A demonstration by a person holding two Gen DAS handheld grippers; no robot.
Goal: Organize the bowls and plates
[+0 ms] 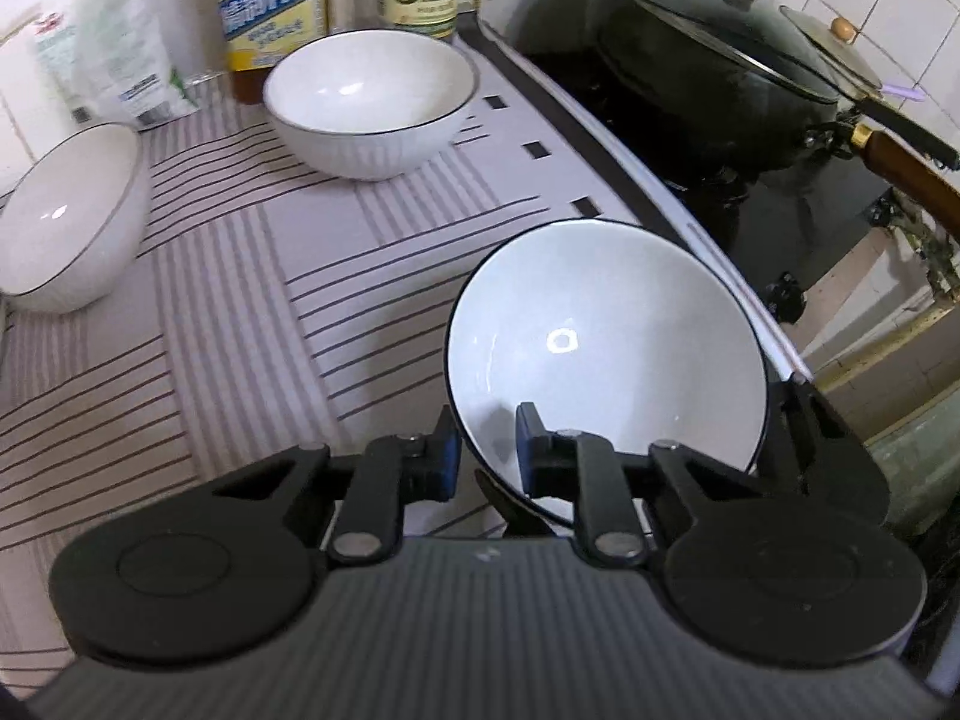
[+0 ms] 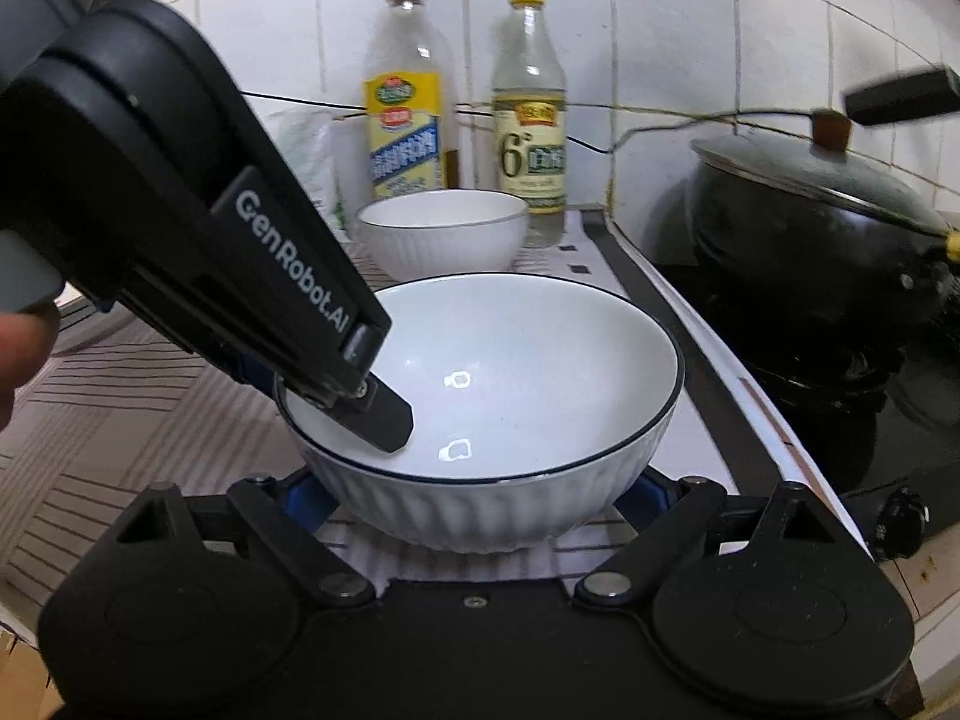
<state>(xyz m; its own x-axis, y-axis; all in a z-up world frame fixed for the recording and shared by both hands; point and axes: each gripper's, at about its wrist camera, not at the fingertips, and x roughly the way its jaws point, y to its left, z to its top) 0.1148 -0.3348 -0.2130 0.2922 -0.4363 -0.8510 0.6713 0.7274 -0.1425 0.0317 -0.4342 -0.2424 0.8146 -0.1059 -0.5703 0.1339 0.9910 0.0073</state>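
Three white bowls with dark rims sit on a striped mat. The nearest bowl (image 1: 606, 354) is tilted, and my left gripper (image 1: 487, 456) is shut on its near rim, one finger inside and one outside. In the right wrist view the same bowl (image 2: 510, 396) lies between the wide-open fingers of my right gripper (image 2: 480, 492), which flank its base without clearly gripping; the left gripper (image 2: 336, 360) reaches into it from the left. A second bowl (image 1: 369, 102) stands at the back, also in the right wrist view (image 2: 444, 228). A third bowl (image 1: 66, 216) sits at the left.
Two bottles (image 2: 408, 96) (image 2: 531, 108) and a plastic bag (image 1: 102, 42) stand against the tiled wall. A black lidded wok (image 1: 720, 60) sits on the stove to the right, its handle (image 1: 912, 174) pointing toward me. The striped mat (image 1: 240, 276) covers the counter.
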